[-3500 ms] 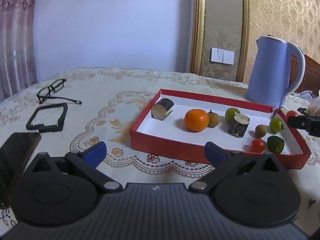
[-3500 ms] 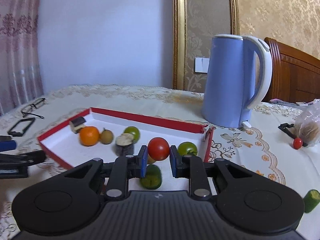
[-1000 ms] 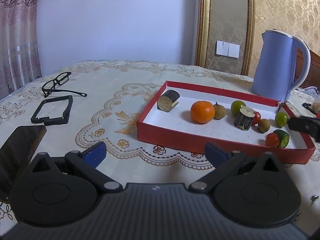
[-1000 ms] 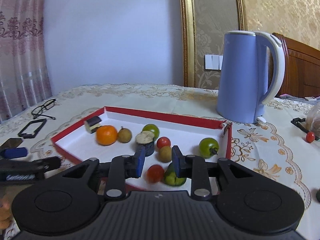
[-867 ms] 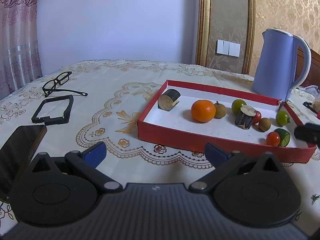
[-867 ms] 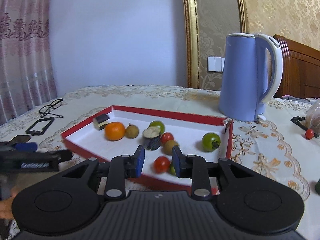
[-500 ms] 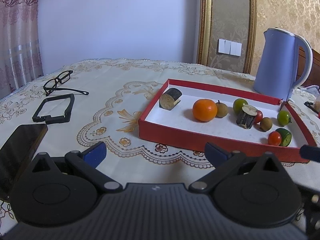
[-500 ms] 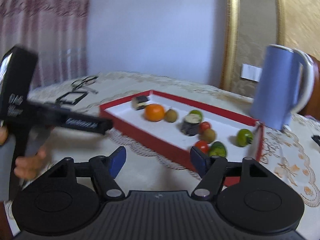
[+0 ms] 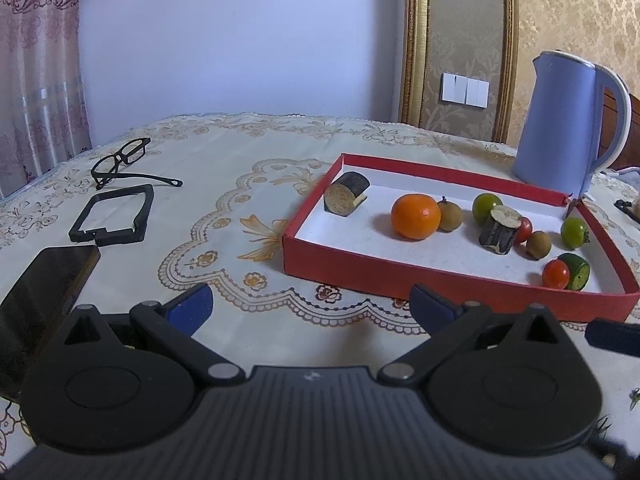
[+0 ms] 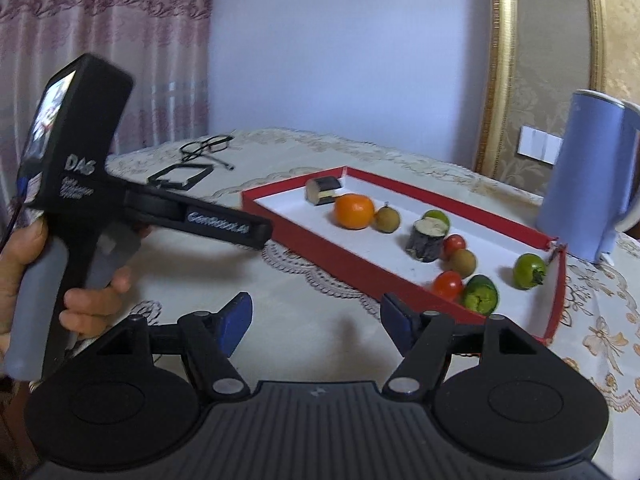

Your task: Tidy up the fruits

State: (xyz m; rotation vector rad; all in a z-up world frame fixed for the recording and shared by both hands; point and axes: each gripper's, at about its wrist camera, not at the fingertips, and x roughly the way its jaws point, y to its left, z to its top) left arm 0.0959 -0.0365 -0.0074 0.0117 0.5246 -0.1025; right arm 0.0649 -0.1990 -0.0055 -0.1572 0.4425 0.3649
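Both grippers hang low in the frame with jaws wide and empty: the left gripper point(image 9: 310, 304) over bare tablecloth, the right gripper point(image 10: 316, 320) freshly spread apart. The fruits sit in the red tray point(image 10: 340, 256) at centre right, an orange point(image 10: 354, 211) toward its far end.

Fruits point(image 9: 413, 216) in tray point(image 9: 440, 280), kettle point(image 9: 560, 120) behind
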